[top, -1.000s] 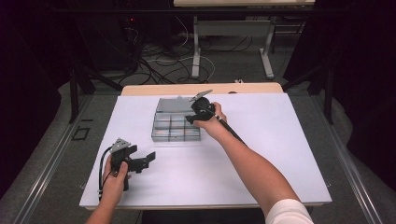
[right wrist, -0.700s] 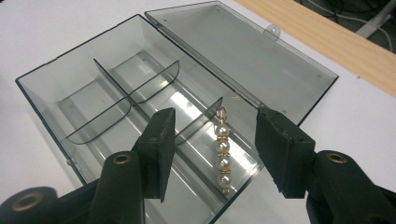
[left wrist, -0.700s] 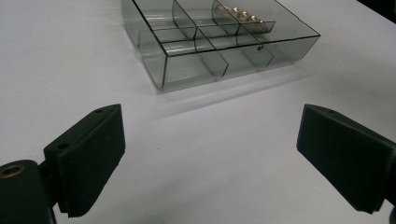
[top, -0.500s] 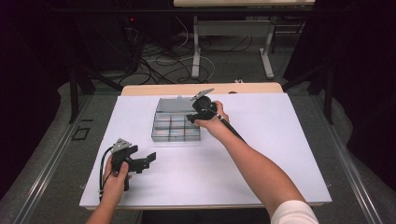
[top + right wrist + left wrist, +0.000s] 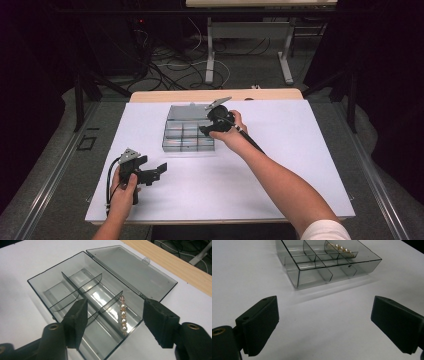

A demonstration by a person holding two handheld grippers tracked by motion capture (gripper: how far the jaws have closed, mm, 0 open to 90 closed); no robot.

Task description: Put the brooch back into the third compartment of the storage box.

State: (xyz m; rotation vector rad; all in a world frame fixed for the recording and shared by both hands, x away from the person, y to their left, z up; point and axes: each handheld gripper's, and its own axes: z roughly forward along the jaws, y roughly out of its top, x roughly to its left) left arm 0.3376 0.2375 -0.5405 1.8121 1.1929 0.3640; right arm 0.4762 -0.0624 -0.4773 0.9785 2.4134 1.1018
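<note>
A clear plastic compartment box [image 5: 182, 137] lies on the white table with its lid [image 5: 132, 270] folded open toward the far side. A short string of pearls with gold beads [image 5: 123, 316] lies in one end compartment. My right gripper [image 5: 116, 311] hovers open just above that compartment, one jaw on either side of the pearls and not touching them. The high view shows that same right gripper [image 5: 204, 131] over the box's right part. My left gripper [image 5: 156, 174] rests near the table's front left, open and empty. From the left gripper [image 5: 325, 312], the box [image 5: 312, 277] lies a little ahead.
The box's other compartments [image 5: 65, 293] look empty. A white sheet [image 5: 290, 165] covers the table, with a wooden strip [image 5: 270, 94] along the far edge. Cables and metal table legs [image 5: 210, 55] lie on the floor beyond.
</note>
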